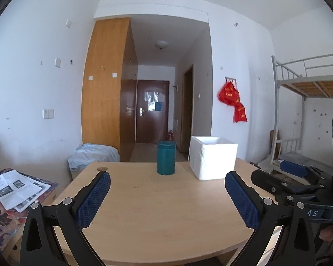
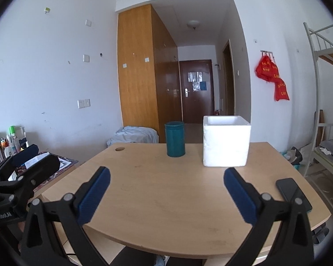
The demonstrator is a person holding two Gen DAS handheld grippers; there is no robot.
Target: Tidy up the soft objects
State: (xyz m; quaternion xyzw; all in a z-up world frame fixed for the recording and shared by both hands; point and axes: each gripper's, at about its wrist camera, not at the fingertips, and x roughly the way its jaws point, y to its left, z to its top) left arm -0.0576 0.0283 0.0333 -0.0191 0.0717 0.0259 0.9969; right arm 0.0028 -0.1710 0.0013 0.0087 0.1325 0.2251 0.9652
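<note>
A dormitory desk (image 2: 166, 199) lay below both tongs. Left gripper (image 1: 167, 185) and right gripper (image 2: 166, 181) gaped empty; ahead stood a probably light, crumbly foam box (image 2: 226, 141), best held by its walls.

Left tool (image 2: 22, 173) reads "GenRobot.AI"; right tool (image 1: 299, 177), "4S".

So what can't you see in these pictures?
- Inside the teal can and the white foam box: both views look from the side, so their walls hide any contents.
- The black phone, right wrist view: the right tool finger covers its near end.
- The writing on the red bags: too small to read.
- No soft objects show on the table.
</note>
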